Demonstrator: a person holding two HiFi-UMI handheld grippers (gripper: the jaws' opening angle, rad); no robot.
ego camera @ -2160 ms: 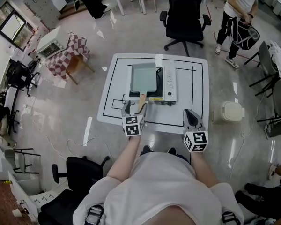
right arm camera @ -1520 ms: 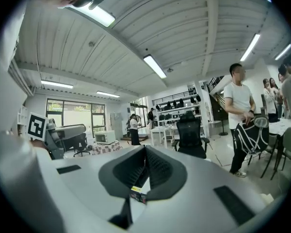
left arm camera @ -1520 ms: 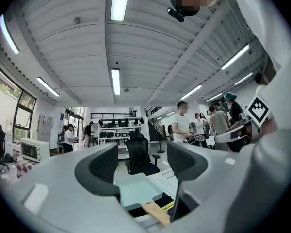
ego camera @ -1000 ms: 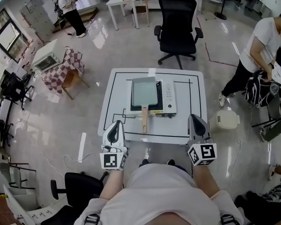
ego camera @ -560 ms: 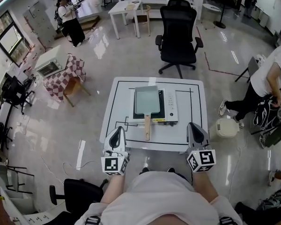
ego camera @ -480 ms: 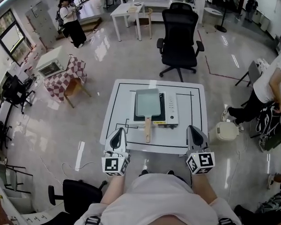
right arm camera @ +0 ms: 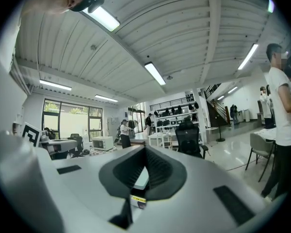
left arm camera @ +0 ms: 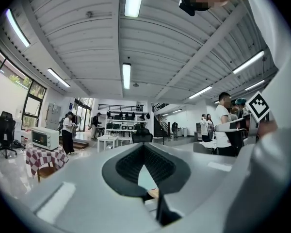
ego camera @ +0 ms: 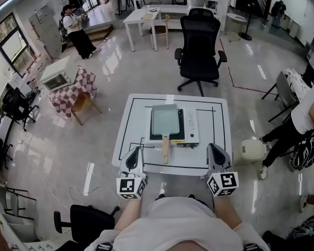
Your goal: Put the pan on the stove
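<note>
The rectangular pale green pan sits on the white portable stove at the middle of the white table. Its wooden handle points toward me. My left gripper hangs at the table's near edge, left of the handle and apart from it, shut and holding nothing. My right gripper hangs at the near edge to the right, also shut and holding nothing. In the left gripper view the left gripper has its jaws meeting, with a sliver of the pan below. In the right gripper view the right gripper looks the same, over the stove's yellow label.
A black office chair stands beyond the table. A white bin sits on the floor at the right, near a person. A chair with a checked cloth is at the left, and another black chair is behind me at the left.
My left gripper has come off the pan's handle and drawn back to the table's near edge. The pan stays on the stove. The head view has tilted up a little.
</note>
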